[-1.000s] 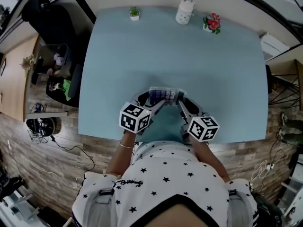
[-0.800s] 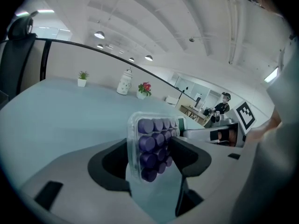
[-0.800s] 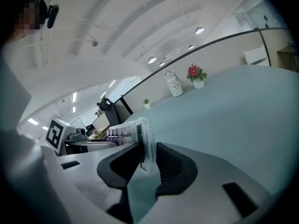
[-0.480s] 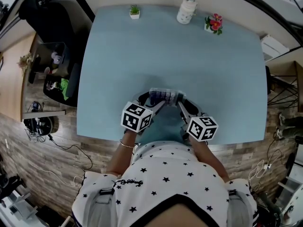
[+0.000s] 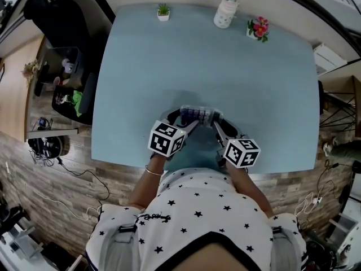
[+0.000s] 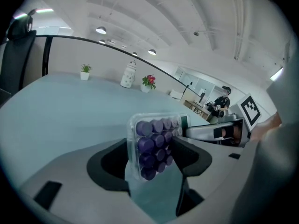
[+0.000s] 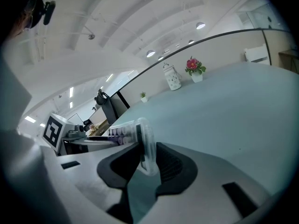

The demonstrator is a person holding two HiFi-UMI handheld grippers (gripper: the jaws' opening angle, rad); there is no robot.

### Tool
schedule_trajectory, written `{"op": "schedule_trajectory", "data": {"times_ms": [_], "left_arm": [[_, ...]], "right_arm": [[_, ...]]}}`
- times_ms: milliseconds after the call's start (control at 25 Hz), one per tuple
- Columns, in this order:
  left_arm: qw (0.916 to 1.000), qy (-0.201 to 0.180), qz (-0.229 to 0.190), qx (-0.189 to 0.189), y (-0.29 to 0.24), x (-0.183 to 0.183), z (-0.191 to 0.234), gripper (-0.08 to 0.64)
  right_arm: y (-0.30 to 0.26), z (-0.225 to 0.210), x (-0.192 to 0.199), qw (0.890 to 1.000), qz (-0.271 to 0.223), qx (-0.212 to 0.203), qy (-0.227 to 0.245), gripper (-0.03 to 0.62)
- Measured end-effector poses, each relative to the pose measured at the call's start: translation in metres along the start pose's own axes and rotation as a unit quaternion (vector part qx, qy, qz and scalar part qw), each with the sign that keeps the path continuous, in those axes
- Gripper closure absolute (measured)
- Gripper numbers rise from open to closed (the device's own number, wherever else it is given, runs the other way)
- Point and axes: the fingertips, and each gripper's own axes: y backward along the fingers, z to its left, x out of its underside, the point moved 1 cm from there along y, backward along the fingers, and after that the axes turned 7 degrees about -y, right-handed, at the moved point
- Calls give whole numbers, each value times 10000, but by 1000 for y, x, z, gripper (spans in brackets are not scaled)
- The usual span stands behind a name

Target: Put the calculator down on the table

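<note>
Calculator place: the calculator (image 5: 197, 115) was in the air or barely above the table (image 5: 265, 89). It sat toward 6 o'clock from the table's middle, close to your body. No view showed whether it touched the surface.

Calculator pose: it stood on edge rather than flat, its purple keys facing sideways in the left gripper view.

Left gripper: your left gripper (image 5: 188, 124) was clamped on the calculator. One pad was on its back and the other against the keys.

Right gripper: your right gripper (image 5: 218, 126) was clamped too, pinching the rounded clear rim at the other end.

Handling: it looked light and stiff to you, a hard shell that would not bend. The clear casing was probably slick, so the pads could slide on it.

Where to hold: the rim and the flat back looked the safer holds. The raised keys could give under a pad and let it shift.

Count, task things: one calculator, two grippers, one table.

Count, other things: three ornaments sat along the table's 12 o'clock edge. They were one small potted plant (image 5: 163, 11), one white jar (image 5: 225, 13) and one pot of red flowers (image 5: 259, 28), all well apart from the calculator.
</note>
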Motion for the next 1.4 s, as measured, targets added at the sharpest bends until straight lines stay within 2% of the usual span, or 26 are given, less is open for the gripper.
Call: {"op": "schedule_trajectory", "data": {"times_ms": [160, 520, 1400], "left_arm": [[9999, 18, 88, -46, -2, 4, 2, 264], [9991, -191, 306, -211, -6, 11, 5, 256], [9967, -460, 208, -642, -13, 4, 9, 249]], "right_arm": [[-2, -2, 2, 10000, 77, 39, 32, 488], [-5, -6, 10, 9997, 218, 111, 27, 488], [-15, -14, 8, 9990, 278, 306, 173, 491]]}}
